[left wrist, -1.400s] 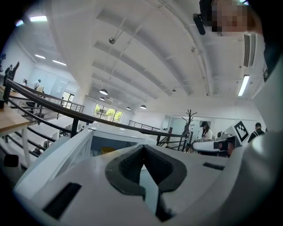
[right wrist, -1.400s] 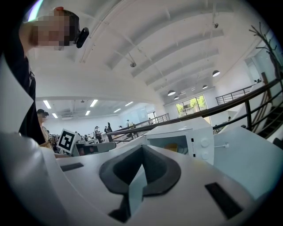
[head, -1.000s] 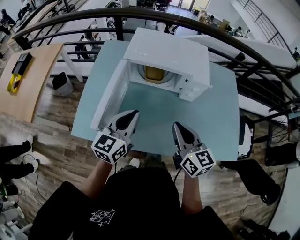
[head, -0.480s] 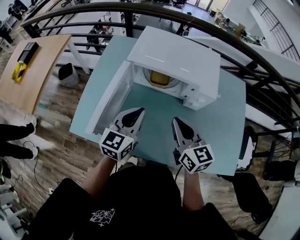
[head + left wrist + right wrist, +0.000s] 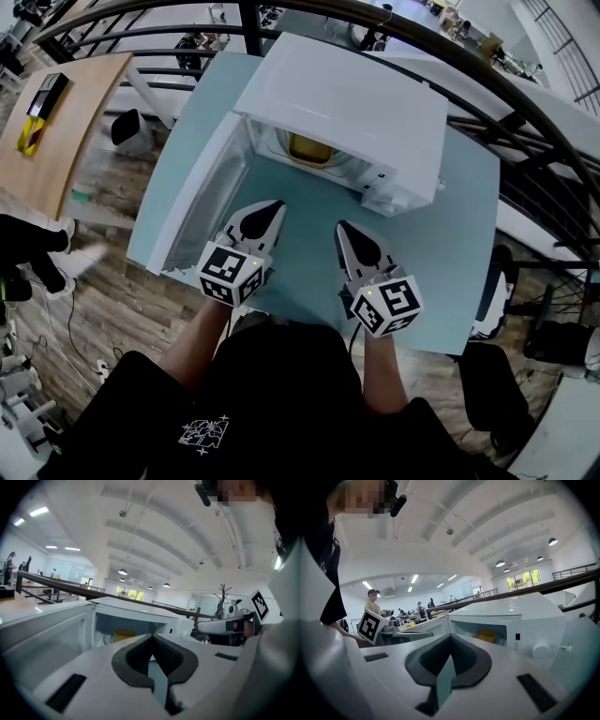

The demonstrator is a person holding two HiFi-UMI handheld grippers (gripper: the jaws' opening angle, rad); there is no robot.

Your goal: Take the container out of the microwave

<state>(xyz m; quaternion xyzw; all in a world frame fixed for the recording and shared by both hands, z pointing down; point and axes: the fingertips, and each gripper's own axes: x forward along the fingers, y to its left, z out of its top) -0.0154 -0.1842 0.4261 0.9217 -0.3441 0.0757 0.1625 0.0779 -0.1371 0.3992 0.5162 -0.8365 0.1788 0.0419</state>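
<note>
1. Hovering in front of the open microwave: the left gripper and right gripper are both sitting over the desk, short of the cavity mouth and pointing at it.
2. Both grippers are sitting clenched with nothing between the jaws, and neither is touching anything.
3. The yellow container is sitting inside the cavity, toward the back, well apart from both grippers. The door is hanging wide open on the left, so it isn't blocking access.
4. I'm reading the step in hand as the reach-in. Doing it well:
   - opening the jaws before entering the cavity
   - going in low and level under the top edge
   - keeping the left gripper off the door and frame
   - taking the container on opposite sides
   - drawing it straight out without tipping
5. Orientation: the container is looking upright, base down. Its long axis is appearing to run side to side, parallel with the cavity opening, broad face toward the grippers. Only its upper front part is showing, so I'm treating that as tentative.
</note>
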